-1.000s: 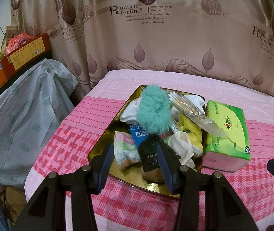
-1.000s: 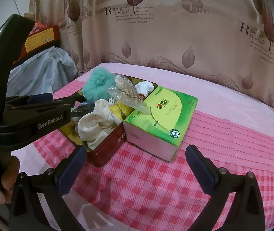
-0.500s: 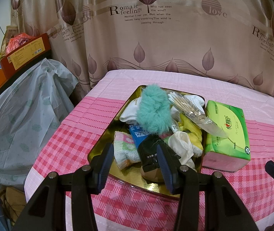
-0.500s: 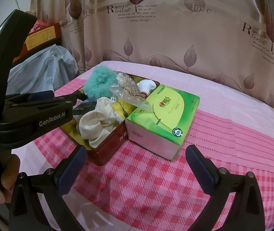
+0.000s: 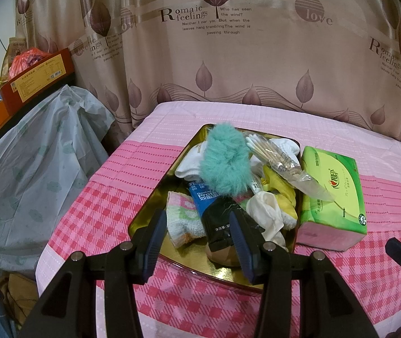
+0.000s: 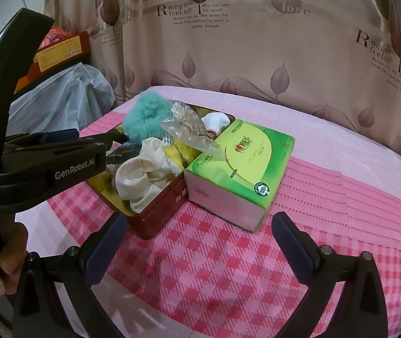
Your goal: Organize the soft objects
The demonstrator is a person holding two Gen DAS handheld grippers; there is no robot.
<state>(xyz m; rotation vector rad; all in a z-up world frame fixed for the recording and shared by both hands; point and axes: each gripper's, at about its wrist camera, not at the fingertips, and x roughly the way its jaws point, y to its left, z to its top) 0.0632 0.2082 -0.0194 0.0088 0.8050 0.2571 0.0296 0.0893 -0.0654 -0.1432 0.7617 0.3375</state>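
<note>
A gold-lined red tin on the pink checked cloth holds a fluffy teal scrunchie, white socks, a cream cloth, a striped towel, a black and blue pack and a bag of cotton swabs. A green tissue pack lies against the tin's right side. My left gripper is open at the tin's near rim, empty. My right gripper is open and empty in front of the tissue pack.
A leaf-print curtain hangs behind the table. A plastic-covered heap stands to the left, with an orange box above it. The table's left edge drops off beside the tin.
The right gripper has drifted slightly, so the tin and tissue pack sit a little further right in its view. The left gripper has not moved.
</note>
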